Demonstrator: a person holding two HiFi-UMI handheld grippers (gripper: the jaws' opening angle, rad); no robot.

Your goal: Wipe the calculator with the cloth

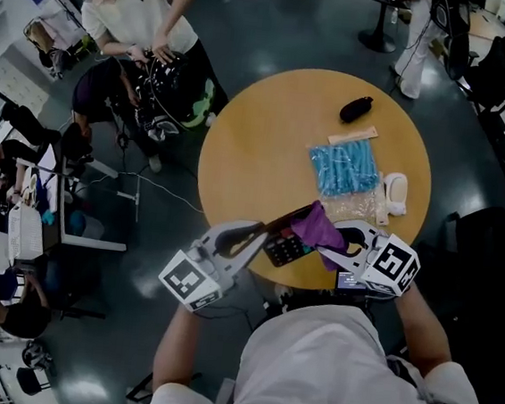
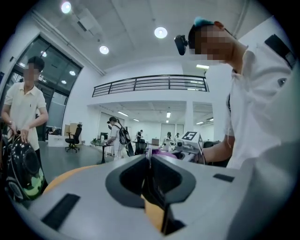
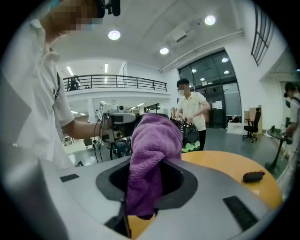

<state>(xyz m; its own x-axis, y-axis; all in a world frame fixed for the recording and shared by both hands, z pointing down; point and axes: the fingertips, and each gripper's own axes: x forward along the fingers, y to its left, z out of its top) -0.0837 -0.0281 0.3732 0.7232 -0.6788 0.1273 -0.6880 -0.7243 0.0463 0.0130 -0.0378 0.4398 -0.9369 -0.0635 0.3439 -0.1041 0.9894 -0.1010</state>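
Note:
In the head view my left gripper (image 1: 272, 233) holds the black calculator (image 1: 285, 246) by one edge, lifted over the near rim of the round wooden table (image 1: 259, 143). The left gripper view shows that gripper (image 2: 149, 164) with its jaws shut on the calculator (image 2: 155, 194), seen edge-on as a thin dark slab. My right gripper (image 1: 342, 242) is shut on the purple cloth (image 1: 320, 229), which lies against the calculator's right side. In the right gripper view the cloth (image 3: 152, 150) bulges up out of the gripper (image 3: 140, 190) and hides the calculator.
On the table lie a bag of blue items (image 1: 344, 169), a black pouch (image 1: 355, 109), a wooden strip (image 1: 353, 137) and a white object (image 1: 397, 192). A person with a backpack (image 1: 138, 14) stands beyond the table's left side; desks and chairs ring the room.

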